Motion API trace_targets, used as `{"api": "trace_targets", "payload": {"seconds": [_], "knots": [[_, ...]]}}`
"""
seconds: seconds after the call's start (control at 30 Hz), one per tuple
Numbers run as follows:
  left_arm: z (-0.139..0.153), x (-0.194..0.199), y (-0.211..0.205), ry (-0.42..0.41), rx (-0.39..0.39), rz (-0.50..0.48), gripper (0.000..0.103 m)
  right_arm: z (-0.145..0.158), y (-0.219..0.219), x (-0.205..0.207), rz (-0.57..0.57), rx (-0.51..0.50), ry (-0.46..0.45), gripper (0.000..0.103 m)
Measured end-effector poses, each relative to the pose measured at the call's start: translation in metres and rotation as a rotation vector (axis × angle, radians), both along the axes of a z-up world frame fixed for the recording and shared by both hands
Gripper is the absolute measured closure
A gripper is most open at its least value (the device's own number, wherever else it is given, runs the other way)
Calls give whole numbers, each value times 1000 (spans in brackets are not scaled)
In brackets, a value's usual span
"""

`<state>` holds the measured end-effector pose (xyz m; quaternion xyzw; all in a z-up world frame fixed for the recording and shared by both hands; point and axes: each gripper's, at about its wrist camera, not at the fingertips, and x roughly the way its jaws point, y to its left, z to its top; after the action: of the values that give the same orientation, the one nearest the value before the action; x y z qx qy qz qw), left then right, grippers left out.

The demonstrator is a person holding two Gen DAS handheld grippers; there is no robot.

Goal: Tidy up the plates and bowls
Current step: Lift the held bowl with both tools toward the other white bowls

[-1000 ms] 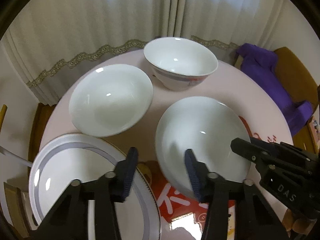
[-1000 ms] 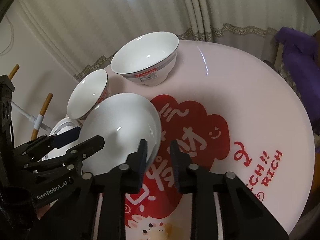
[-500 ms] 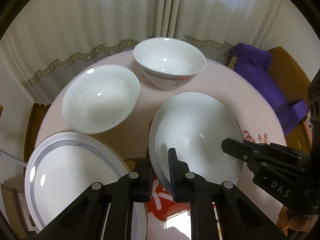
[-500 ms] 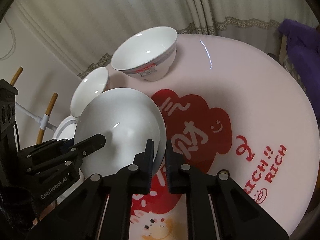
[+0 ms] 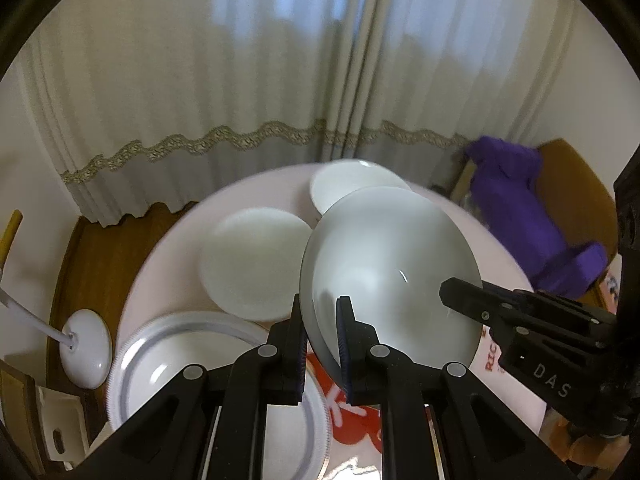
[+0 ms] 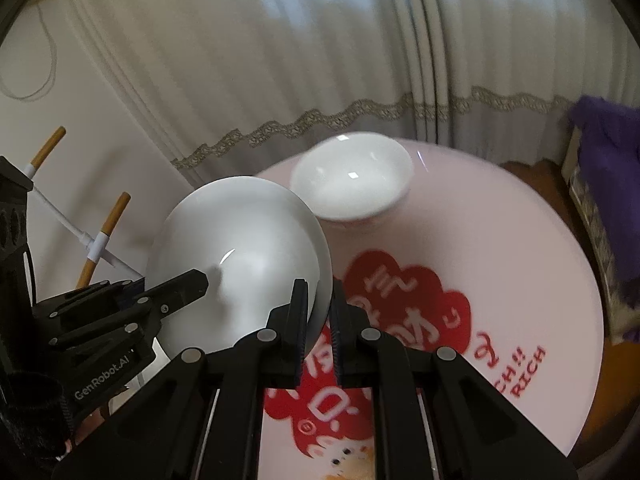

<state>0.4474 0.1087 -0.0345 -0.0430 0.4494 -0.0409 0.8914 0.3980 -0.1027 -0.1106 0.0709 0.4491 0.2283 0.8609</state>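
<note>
White shallow bowl (image 5: 392, 264), held clear above the round pink table (image 5: 176, 248), hangs between my two grippers, each clamped on an opposite side of its rim. My left gripper (image 5: 322, 344) pinches the near-left edge, its two black fingers closed with the rim sandwiched between the pads. My right gripper (image 6: 320, 320) bites the opposite edge in the same way, jaws shut tight on the thin wall of the bowl; in the left wrist view its black fingertip reaches in over the bowl's right side.

On the table beneath, a second shallow white bowl (image 5: 256, 264) sits toward the left, and a deeper white bowl (image 6: 352, 182) with a coloured band near its foot stands at the far edge by the curtain (image 5: 280, 60). A large plate with a grey ring (image 5: 192, 368) lies at the near left, partly behind my left gripper's fingers. The tablecloth's red cartoon print (image 6: 404, 312) shows under my right gripper. A purple cloth (image 5: 532, 216) is draped over a wooden chair beyond the table on the right, and a white stand base (image 5: 86, 348) rests on the wooden floor to the left.
</note>
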Motion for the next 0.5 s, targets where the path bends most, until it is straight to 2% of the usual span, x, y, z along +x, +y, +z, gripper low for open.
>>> {"api": "trace_targets", "payload": {"seconds": [0.07, 0.23, 0.5], "knots": [[2, -11, 6, -6, -5, 11, 94, 6, 10, 4, 13, -7, -12, 93], [6, -8, 37, -11, -6, 46, 93, 12, 39, 20, 35, -20, -21, 93], [-20, 31, 51, 35, 10, 75, 93, -16, 67, 45, 37, -42, 26, 92]]}}
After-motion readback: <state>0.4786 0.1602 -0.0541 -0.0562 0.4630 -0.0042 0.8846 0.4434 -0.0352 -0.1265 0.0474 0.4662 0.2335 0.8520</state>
